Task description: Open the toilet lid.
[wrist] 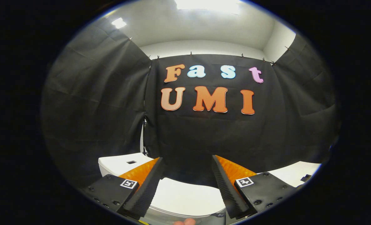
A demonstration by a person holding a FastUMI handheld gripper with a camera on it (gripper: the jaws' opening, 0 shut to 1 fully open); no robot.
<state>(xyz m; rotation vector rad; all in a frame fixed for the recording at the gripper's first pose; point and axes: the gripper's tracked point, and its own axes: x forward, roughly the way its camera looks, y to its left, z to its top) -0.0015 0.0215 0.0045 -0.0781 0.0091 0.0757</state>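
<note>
Gripper [187, 170] wide open above the closed toilet lid [185, 198]

The fingers stand far apart and hold nothing; the white lid lies flat between them at the bottom centre of the frame; the toilet tank [119, 164] is at lower left behind the left finger; a fingertip [185, 222] shows at the very bottom.

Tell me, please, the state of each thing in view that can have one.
Toilet lid: closed, lying flat between and below the fingers.
Gripper: open, fingers spread wide, holding nothing.
Tank: lid on, beyond the left finger.
Ceiling light: on.
</note>
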